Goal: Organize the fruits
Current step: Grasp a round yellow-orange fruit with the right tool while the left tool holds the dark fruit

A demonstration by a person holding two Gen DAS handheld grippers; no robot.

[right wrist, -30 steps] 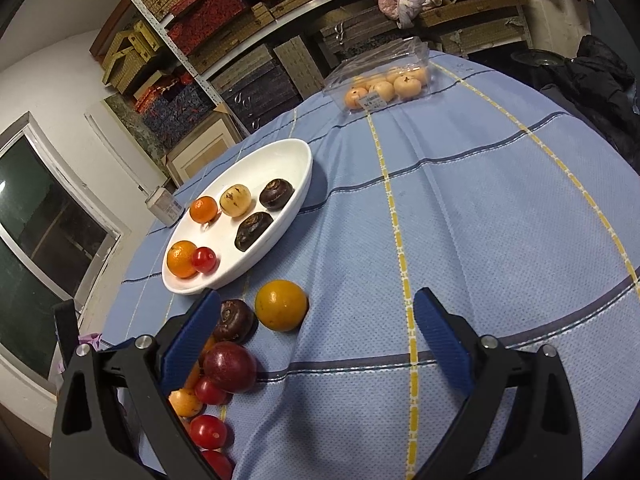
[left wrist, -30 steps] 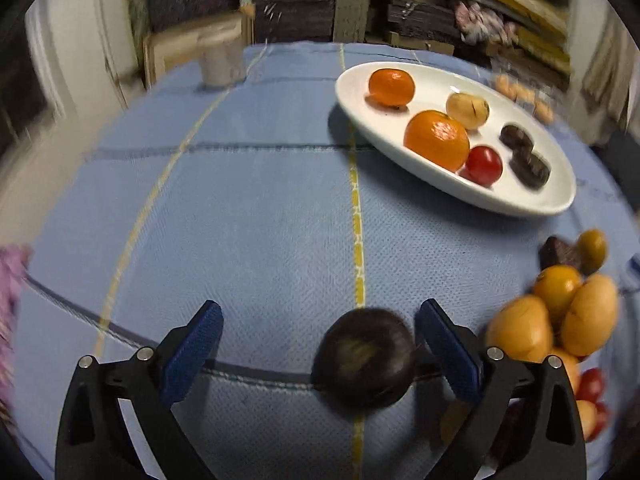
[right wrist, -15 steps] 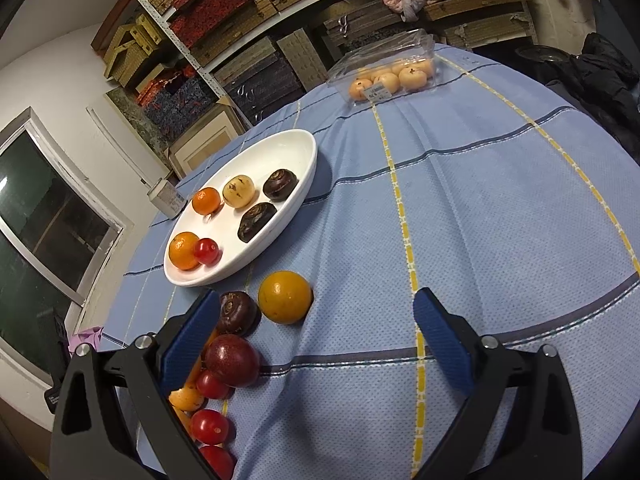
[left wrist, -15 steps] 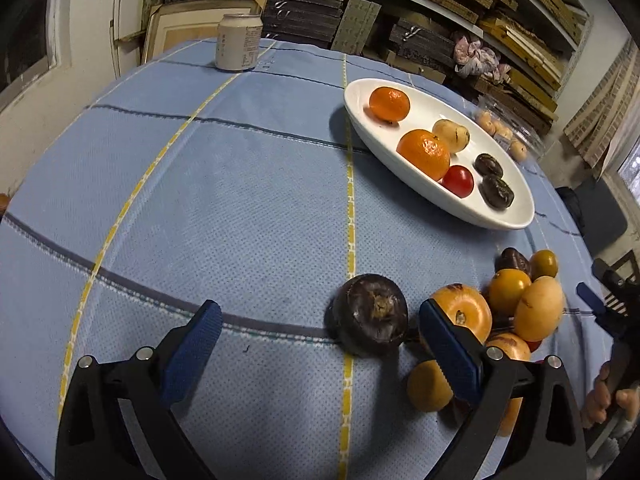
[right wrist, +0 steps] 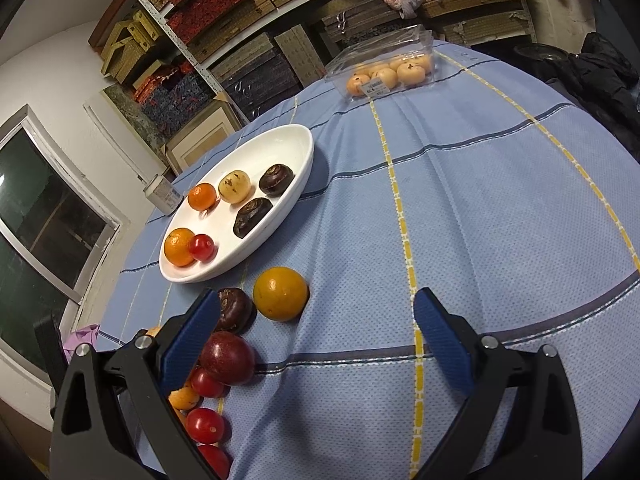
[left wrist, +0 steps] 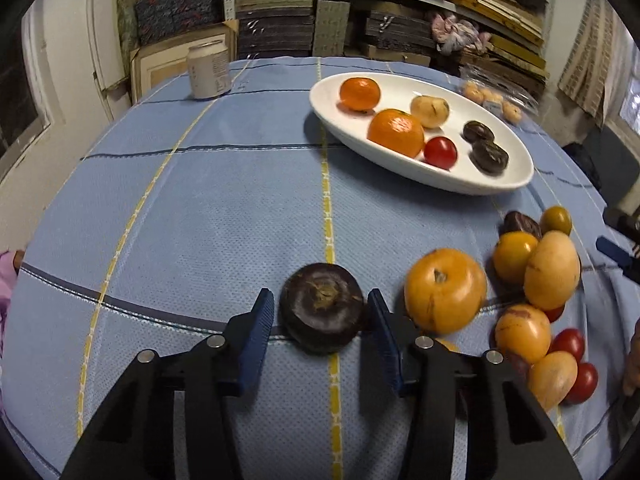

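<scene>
A dark purple round fruit (left wrist: 322, 308) lies on the blue checked cloth, stem end up. My left gripper (left wrist: 320, 302) is closing on it, and its blue pads (left wrist: 260, 324) sit against both sides. To its right is a loose pile: a big orange fruit (left wrist: 444, 288), yellow fruits (left wrist: 552, 270) and cherry tomatoes (left wrist: 570, 340). The white oval plate (left wrist: 516, 168) at the back right holds two oranges, a pale fruit, a cherry tomato and two dark fruits. My right gripper (right wrist: 316, 296) stands open over bare cloth, with a dark fruit (right wrist: 234, 308), a red plum (right wrist: 228, 358) and an orange fruit (right wrist: 280, 294) by its left finger.
A drink can (left wrist: 208, 70) stands at the table's far left edge. A clear plastic box of small orange fruits (right wrist: 390, 68) sits at the far end. Stacked boxes fill shelves behind the table. A person's hand (left wrist: 632, 360) shows at the right border.
The left jaws have gone from wide open to narrow around the dark purple fruit, which now sits centred between the pads. The right gripper has stayed still and open.
</scene>
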